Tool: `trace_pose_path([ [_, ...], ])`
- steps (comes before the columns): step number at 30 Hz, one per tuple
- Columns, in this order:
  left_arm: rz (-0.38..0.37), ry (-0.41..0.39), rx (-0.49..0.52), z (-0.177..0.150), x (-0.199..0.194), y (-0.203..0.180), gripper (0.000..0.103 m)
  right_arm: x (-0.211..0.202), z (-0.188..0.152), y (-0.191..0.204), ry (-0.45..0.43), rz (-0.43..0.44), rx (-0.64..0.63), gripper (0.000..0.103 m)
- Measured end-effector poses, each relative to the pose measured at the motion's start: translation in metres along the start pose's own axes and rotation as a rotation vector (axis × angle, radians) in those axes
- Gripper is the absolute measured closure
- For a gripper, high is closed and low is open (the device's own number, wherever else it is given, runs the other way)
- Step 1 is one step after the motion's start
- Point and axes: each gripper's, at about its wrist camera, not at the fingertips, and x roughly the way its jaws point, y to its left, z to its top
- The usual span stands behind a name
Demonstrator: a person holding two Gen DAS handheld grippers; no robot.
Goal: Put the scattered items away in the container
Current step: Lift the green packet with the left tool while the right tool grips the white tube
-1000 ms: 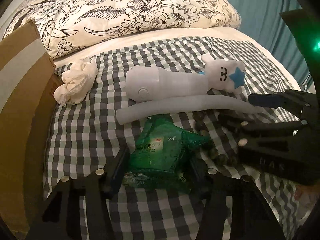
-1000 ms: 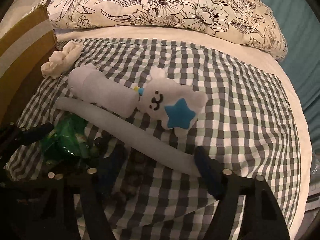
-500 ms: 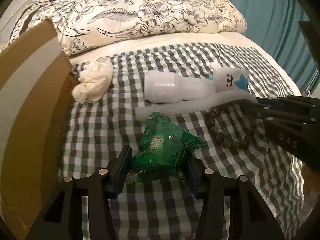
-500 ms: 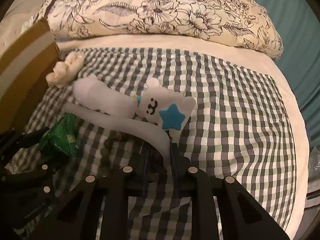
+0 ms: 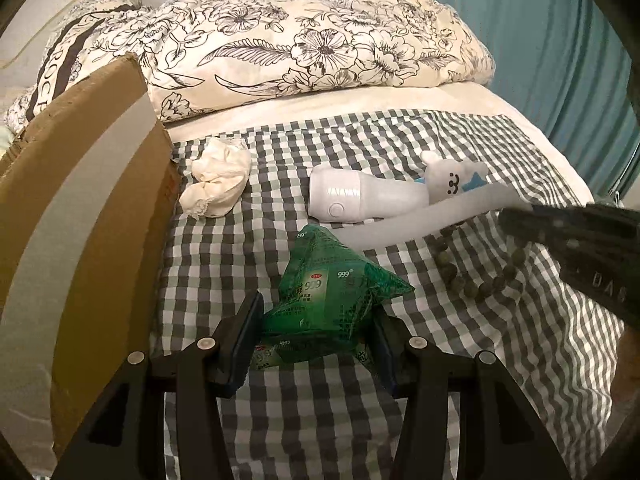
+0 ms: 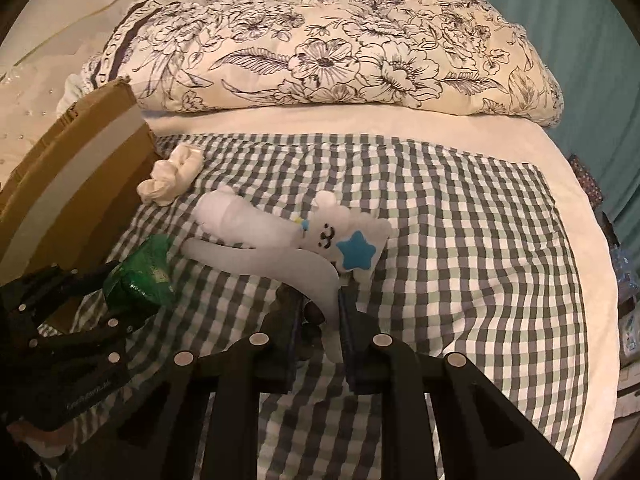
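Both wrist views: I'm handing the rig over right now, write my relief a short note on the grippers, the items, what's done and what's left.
Left gripper: shut on the green packet, lifted near the cardboard box.
Right gripper: pinching the white strap of the white handheld device; dark beads appear caught between the jaws too.
On the checkered bedspread: the device, its plush bear charm, and the crumpled white cloth beside the box.
Done: two grasps made; the box interior is hidden.
Left: drop the packet into the box, bring over the device and beads, then fetch the cloth.
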Motion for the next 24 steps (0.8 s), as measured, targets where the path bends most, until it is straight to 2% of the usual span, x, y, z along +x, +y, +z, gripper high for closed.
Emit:
trace_pose_path([
  [5,-0.003,-0.011,-0.005,0.000,-0.008,0.002,0.052,0.013,-0.014,0.007,0.090,0.022,-0.032,0.086],
  [8,-0.001,-0.021,-0.009,0.001,-0.014,0.004,0.052,0.016,-0.017,0.009,0.102,0.027,-0.035,0.086],
  [10,0.002,-0.027,-0.012,0.001,-0.017,0.007,0.052,0.016,-0.017,0.008,0.108,0.036,-0.026,0.082],
  [17,0.018,-0.049,-0.027,-0.001,-0.028,0.016,0.052,0.009,-0.018,0.004,0.088,0.038,-0.013,0.083],
  [24,0.015,-0.072,-0.030,-0.001,-0.041,0.017,0.052,-0.017,-0.016,0.002,0.028,0.087,0.010,0.087],
])
